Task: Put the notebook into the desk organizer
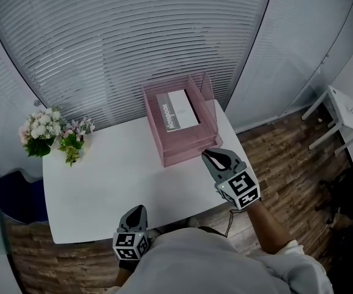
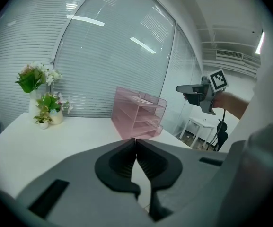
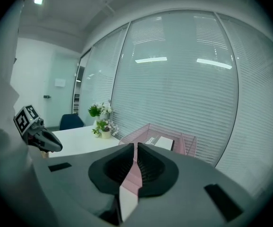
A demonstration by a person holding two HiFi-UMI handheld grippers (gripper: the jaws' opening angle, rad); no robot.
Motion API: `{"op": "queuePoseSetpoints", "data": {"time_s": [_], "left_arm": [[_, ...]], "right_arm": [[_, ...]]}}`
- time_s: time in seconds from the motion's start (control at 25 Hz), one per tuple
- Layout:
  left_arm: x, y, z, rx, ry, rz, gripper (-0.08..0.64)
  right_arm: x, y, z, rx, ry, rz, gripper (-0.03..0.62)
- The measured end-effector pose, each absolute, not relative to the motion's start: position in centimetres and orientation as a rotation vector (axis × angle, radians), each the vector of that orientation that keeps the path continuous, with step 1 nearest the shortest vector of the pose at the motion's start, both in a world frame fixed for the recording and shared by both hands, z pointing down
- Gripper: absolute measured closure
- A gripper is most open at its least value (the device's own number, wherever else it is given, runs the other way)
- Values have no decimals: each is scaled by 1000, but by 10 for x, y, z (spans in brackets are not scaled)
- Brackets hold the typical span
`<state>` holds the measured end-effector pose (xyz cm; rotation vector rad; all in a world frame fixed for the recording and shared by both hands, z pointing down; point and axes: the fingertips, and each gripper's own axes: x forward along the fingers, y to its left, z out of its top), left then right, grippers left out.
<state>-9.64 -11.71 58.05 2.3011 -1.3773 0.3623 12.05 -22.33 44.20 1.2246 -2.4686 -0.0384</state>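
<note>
From above, the notebook point(image 1: 177, 110) lies flat in the top tray of the pink desk organizer point(image 1: 182, 155). The left gripper view catches that organizer side-on, tiers stacked, with the notebook out of sight. The right gripper point(image 1: 210, 156) hangs just in front of the organizer, jaws all but closed on nothing. The left gripper point(image 1: 136, 209) sits well back from the organizer, jaws together and empty. The white counter point(image 1: 121, 170) also carries flowers point(image 1: 48, 127) far left of the organizer. Behind the organizer is a blinded glass wall point(image 1: 133, 29), and to its right are wood floor point(image 1: 286, 158) and a small white table point(image 1: 341, 112).
</note>
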Motion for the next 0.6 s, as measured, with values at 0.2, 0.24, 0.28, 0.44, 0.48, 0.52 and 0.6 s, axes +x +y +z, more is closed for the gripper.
{"op": "queuePoseSetpoints", "data": {"time_s": [0.2,0.24,0.28,0.44,0.48,0.52,0.6], "left_arm": [[-91,-121,576,2307,-1381,358,551],[-90,-121,577,2306,-1379,364,550],[-89,-121,578,2305,-1375,372,550],[-86,-122,580,2304,-1370,386,550],[-86,-122,581,2302,-1368,391,551],[-85,-122,581,2302,-1366,393,551],[-83,-123,580,2306,-1365,391,551]], "right_arm": [[137,-201,448,1301,-2483,20,575],[141,-197,449,1318,-2488,34,575],[145,-193,449,1335,-2494,44,576],[157,-177,450,1402,-2500,62,578],[160,-173,451,1417,-2499,65,578],[163,-169,451,1433,-2498,70,578],[167,-163,454,1455,-2499,83,578]]}}
